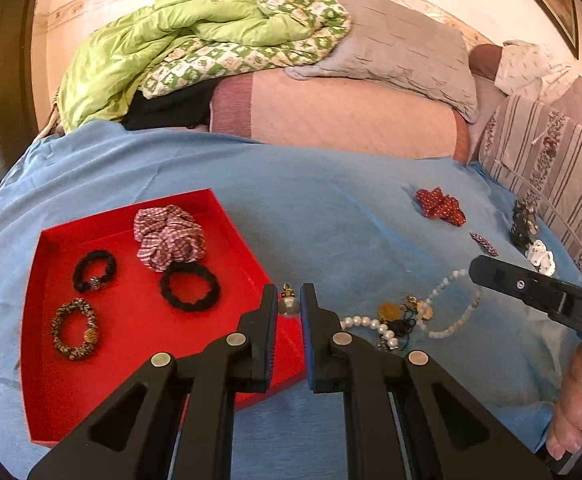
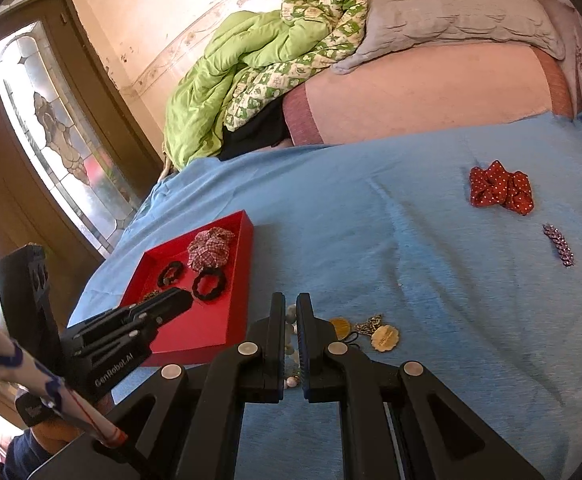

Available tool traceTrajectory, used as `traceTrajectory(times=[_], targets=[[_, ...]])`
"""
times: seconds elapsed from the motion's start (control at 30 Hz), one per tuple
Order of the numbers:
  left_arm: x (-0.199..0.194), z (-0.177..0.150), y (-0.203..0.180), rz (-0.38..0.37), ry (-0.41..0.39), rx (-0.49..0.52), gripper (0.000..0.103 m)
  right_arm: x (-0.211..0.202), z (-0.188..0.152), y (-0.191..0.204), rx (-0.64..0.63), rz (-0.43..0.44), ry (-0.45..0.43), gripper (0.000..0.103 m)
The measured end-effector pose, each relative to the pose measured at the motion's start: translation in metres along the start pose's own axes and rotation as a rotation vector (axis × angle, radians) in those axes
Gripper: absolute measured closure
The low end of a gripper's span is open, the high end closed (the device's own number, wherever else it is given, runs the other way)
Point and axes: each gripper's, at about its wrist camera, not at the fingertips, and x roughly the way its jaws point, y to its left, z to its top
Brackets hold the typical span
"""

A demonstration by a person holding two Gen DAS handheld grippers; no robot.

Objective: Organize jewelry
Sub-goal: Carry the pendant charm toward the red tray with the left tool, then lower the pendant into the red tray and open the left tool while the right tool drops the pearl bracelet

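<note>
Jewelry lies scattered on a blue sheet (image 1: 219, 168) spread over the bed, with a red tray (image 1: 131, 328) at the near left. In the tray sit a pink checked scrunchie (image 1: 169, 236), two black hair ties (image 1: 189, 286) and a leopard-print hair tie (image 1: 74, 329). The left gripper (image 1: 289, 304) hangs just beyond the tray's right edge, its jaws pinching a pearl pendant (image 1: 288, 305) with a small gold cap. To its right, a pearl necklace (image 1: 443, 312) is tangled with gold medallions (image 1: 390, 311) and a dark cord on the sheet. The right gripper (image 2: 291, 322) is over that same heap; its jaws stand narrowly apart with pale beads (image 2: 291, 312) showing in the gap, but whether they grip the beads cannot be told. Seen from the left wrist, one of its fingers reaches in over the far end of the necklace. Farther right on the sheet lie a red dotted scrunchie (image 2: 501, 188), a small sparkly hair clip (image 2: 559, 245), and near the right edge a dark ornament (image 1: 525, 224) and a white flower clip (image 1: 542, 256). At the far side, a green quilt (image 1: 179, 44) and a grey pillow (image 1: 395, 44) are heaped on a pink bolster (image 1: 351, 116).
</note>
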Motion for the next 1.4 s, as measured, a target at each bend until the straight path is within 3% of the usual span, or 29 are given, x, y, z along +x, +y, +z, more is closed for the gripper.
traceTrajectory(times=[0.53, 0.77, 1.4], targets=[[-0.022, -0.001, 0.049, 0.051, -0.023, -0.084, 0.092, 0.017, -0.005, 0.039, -0.051, -0.002, 0.028, 0.097], [-0.028, -0.002, 0.071, 0.122, -0.028, -0.095, 0.092, 0.028, -0.004, 0.059, -0.061, 0.012, 0.050, 0.097], [-0.024, 0.000, 0.123, 0.275, -0.002, -0.185, 0.092, 0.093, 0.027, 0.139, -0.053, 0.191, 0.066, 0.097]])
